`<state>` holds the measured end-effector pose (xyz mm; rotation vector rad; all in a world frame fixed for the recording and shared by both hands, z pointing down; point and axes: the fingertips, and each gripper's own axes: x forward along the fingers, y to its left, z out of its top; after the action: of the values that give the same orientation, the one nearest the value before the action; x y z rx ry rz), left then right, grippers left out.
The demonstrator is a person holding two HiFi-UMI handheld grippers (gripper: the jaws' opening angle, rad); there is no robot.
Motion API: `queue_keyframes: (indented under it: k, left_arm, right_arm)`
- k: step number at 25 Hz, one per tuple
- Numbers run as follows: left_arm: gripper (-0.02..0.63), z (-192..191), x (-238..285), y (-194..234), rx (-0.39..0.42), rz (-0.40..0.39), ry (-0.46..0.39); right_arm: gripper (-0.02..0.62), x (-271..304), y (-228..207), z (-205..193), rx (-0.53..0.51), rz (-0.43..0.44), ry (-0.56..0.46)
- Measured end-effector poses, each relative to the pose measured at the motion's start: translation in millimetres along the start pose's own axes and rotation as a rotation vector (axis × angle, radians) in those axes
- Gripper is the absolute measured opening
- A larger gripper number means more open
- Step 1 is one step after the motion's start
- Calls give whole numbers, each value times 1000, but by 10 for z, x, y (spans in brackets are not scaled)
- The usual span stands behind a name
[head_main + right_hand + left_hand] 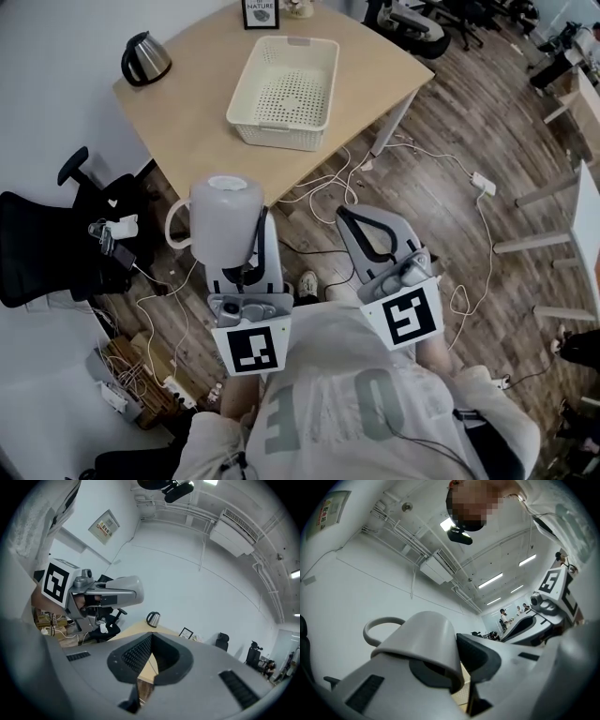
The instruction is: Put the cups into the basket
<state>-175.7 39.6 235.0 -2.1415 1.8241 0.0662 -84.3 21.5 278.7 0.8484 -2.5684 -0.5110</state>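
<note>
A pale grey cup with a loop handle sits in my left gripper, which is shut on it; both hang over the floor in front of the table. In the left gripper view the cup fills the space between the jaws, one jaw inside its mouth. A cream perforated basket stands on the wooden table, well ahead of both grippers. My right gripper is shut with nothing in it, level with the left one. Its pads meet in the right gripper view.
A steel kettle stands at the table's left corner and a framed card at its far edge. A black office chair is at the left. Cables and power strips lie on the wooden floor.
</note>
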Motion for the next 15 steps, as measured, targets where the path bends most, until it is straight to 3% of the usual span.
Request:
queue_keyframes:
  k: [8, 13, 15]
  left_arm:
    - [49, -227, 602, 529, 11, 21, -33]
    - [49, -446, 848, 741, 151, 9, 24]
    - [49, -498, 966, 840, 153, 20, 35]
  right_arm:
    - [-5, 638, -387, -52, 16, -31, 10]
    - [-5, 836, -694, -245, 47, -83, 52]
    - [-5, 912, -851, -298, 78, -100, 49]
